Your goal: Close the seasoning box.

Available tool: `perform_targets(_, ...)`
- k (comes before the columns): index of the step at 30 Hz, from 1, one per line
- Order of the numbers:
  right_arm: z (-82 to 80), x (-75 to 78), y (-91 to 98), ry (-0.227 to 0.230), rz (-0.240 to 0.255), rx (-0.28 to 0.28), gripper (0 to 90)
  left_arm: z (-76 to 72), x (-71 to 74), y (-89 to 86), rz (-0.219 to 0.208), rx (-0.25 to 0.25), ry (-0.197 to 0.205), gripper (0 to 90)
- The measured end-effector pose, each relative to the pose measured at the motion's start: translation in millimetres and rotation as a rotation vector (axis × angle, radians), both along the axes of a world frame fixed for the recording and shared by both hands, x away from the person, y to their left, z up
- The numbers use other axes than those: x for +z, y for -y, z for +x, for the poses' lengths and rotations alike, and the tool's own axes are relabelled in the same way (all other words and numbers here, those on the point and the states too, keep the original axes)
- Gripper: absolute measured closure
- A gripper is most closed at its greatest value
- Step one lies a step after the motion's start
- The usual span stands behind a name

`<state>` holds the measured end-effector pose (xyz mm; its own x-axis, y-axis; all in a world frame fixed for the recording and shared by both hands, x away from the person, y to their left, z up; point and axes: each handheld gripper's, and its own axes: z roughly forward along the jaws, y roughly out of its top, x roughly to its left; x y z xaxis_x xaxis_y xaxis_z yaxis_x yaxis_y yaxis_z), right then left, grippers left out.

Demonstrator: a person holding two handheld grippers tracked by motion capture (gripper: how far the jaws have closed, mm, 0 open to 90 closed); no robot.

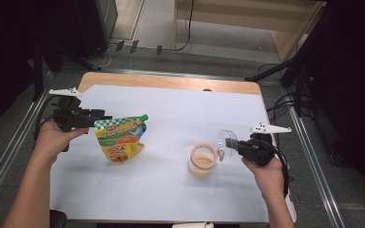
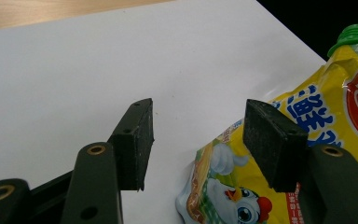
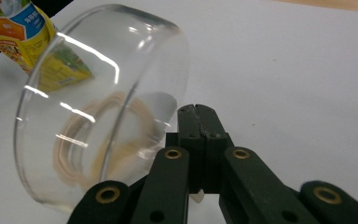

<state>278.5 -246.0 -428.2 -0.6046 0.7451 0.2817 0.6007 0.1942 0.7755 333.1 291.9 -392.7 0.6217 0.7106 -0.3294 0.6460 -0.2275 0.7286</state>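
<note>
Clear lid (image 1: 226,143), round and dome-like, pinched at its rim by right gripper (image 1: 232,144), tilted on edge just above and beside open jar (image 1: 202,161); in right gripper view same lid (image 3: 98,107) clamped between tightly closed black jaws, jar's beige rim visible through it. Jar standing upright on white table cover (image 1: 171,190), right of centre, pale filling inside. Yellow spouted pouch (image 1: 120,137) with green cap lying flat left of centre, well apart from jar. Left gripper (image 1: 97,114) at pouch's upper left corner, jaws parted and gripping nothing; in left gripper view pouch (image 2: 326,135) partly beneath right-hand pad (image 2: 270,140).
</note>
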Motion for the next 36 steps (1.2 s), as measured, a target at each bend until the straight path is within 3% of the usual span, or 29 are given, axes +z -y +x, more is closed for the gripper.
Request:
perform_targets(15, -3.5, 0.8, -19.2, 0.018, -0.013, 0.061, 88.0, -0.4, -1.7, -0.3, 0.003, 0.007, -0.002, 44.0)
perform_targets(28, 2.0, -10.4, 4.3, 0.041, -0.044, -0.011, 59.6, -0.2, -3.2, -1.7, -0.004, 0.013, -0.004, 43.9)
perform_targets(36, 5.8, -23.6, 22.7, 0.043, -0.049, -0.052, 50.9, 0.3, -4.7, -2.2, 0.000, 0.016, -0.010, 43.9)
